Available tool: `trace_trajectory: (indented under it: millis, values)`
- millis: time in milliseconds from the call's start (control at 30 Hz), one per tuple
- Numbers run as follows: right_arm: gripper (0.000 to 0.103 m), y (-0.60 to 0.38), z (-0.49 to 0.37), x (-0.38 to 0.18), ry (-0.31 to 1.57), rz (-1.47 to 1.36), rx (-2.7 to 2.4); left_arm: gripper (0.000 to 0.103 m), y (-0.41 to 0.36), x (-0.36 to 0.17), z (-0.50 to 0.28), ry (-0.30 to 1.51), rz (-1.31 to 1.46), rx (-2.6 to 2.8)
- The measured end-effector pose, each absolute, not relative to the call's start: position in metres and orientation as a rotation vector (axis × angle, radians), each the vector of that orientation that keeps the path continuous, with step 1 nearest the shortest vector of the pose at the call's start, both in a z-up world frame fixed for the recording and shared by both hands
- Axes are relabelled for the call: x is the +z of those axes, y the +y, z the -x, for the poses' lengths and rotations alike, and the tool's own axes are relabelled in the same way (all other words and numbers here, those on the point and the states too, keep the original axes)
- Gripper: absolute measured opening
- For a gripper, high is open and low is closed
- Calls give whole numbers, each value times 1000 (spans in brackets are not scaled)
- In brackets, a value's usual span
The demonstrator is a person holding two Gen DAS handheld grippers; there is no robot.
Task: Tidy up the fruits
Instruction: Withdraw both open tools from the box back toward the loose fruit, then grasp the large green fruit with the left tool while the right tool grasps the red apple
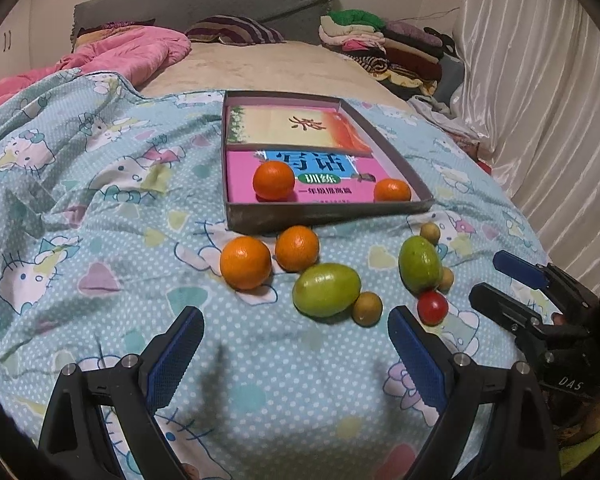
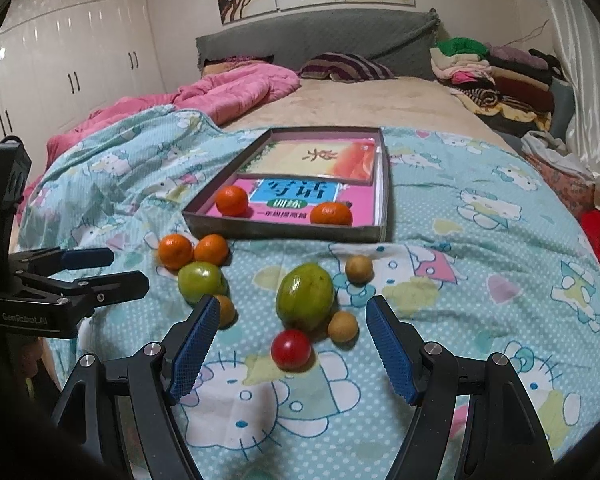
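Blue pads of the right gripper [image 2: 292, 344] stand wide apart with nothing between them that they press on — in its own view a red tomato [image 2: 291, 349] lies on the sheet right in the gap, just ahead of the fingertips. Beyond the tomato, touching or almost touching it, is a green fruit [image 2: 305, 297], with its long axis pointing away from the gripper and a little to the right. A small brown fruit [image 2: 343, 327] sits just beside both, toward the right finger.

On the other side, the left gripper [image 1: 296, 320] is also open wide and empty. Ahead of it lies the second green fruit [image 1: 326, 289], its long axis across the jaws, and two oranges [image 1: 245, 262] are further ahead to the left, near the box [image 1: 324, 216]. Two more oranges already lie inside the box.

My judgement: for the tomato the right gripper is clearly the nearer one — from the left gripper it lies off to the right, outside the right finger. A straight move forward and down should be enough, but the brown fruit may be pushed.
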State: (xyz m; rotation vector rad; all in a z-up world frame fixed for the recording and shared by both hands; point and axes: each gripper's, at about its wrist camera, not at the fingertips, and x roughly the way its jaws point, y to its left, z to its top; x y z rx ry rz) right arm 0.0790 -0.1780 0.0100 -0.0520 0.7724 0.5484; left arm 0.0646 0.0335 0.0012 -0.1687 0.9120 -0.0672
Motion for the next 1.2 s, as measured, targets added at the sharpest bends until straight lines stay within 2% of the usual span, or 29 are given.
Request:
trace_trajectory:
  millis: [233,433,633,700,767,933,1067,1133,1200]
  values:
    - [77,-172,-73,2,793,75,561,92,27,-9,-61,931,145,-71]
    - [77,-173,-69,-5,802,100,559,79,21,-14,-59,950,163,-109]
    - [76,-176,-75,-17,833,110,551,75,11,-19,-59,964,158,-136]
    - [72,-176,-77,-21,843,114,548,75,9,-21,-60,964,148,-138]
    - [63,-176,-79,-26,855,118,551,74,9,-21,-61,961,137,-133]
    - [49,-173,-83,-36,882,122,565,68,12,-25,-68,958,104,-122]
    - [45,-171,-84,-40,890,125,577,60,18,-30,-77,966,83,-115]
    - [43,-170,-85,-42,895,125,581,52,23,-33,-82,970,92,-117]
    - [42,-168,-85,-43,897,129,583,51,25,-35,-85,968,98,-121]
